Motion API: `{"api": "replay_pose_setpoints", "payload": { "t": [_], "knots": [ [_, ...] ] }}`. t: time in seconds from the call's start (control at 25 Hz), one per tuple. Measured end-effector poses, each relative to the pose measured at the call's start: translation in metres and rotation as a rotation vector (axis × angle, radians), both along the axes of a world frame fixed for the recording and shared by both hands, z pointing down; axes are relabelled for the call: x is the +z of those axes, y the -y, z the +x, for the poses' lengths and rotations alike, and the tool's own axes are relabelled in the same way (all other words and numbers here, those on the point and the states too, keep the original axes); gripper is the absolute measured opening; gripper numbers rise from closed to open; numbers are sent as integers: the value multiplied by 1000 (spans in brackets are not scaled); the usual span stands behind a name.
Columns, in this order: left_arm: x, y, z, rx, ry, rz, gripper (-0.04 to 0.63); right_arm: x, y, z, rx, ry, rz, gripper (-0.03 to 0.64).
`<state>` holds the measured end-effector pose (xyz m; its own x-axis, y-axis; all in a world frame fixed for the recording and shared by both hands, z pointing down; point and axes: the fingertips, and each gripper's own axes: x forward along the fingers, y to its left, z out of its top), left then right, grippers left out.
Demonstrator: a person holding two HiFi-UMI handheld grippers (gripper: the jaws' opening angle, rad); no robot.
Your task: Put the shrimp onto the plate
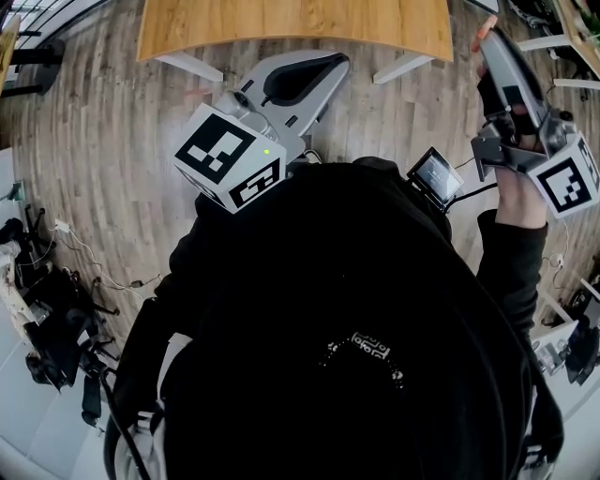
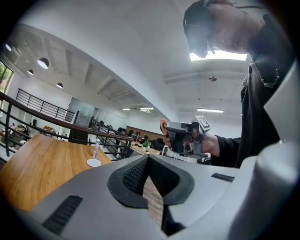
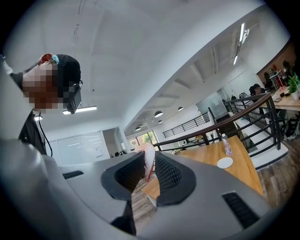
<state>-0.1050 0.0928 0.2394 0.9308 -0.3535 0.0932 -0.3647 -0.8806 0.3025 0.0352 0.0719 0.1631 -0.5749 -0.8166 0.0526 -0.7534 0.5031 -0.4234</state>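
A pale pink shrimp (image 3: 148,161) stands pinched between the pads of my right gripper (image 3: 149,169), which is shut on it and raised in the air. From the head view the right gripper (image 1: 491,39) is held up at the right, with the shrimp's orange end (image 1: 481,34) at its tip. My left gripper (image 2: 148,160) is shut with nothing in it and is raised in front of the person's chest (image 1: 339,62). In the left gripper view the right gripper (image 2: 168,133) holds the shrimp (image 2: 162,126). A small white plate (image 3: 225,162) (image 2: 93,162) lies on the wooden table, far from both grippers.
A clear bottle (image 3: 227,144) (image 2: 96,149) stands beside the plate on the wooden table (image 1: 291,23). A black railing (image 3: 220,126) runs behind the table. The person's dark clothing (image 1: 347,347) fills most of the head view over a wood floor (image 1: 112,169). Cables and bags (image 1: 56,319) lie at the left.
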Motion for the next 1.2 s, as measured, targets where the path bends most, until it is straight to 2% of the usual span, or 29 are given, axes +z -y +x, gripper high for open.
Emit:
{"api": "replay_pose_setpoints", "payload": {
  "t": [0.28,0.6,0.84,1.04,1.2],
  "knots": [
    [11,5,-9,-1,14,-55,3,9,18,-4,-3,12,-41,77],
    [11,5,-8,-17,34,-27,3,15,27,6,-23,27,-8,77],
    [6,44,-6,-75,54,-10,3,13,70,21,-40,49,13,77],
    [11,76,14,-83,69,-33,3,17,111,36,-53,66,0,77],
    [2,100,21,-93,85,-10,3,18,136,44,-79,89,-1,77]
  ]
}}
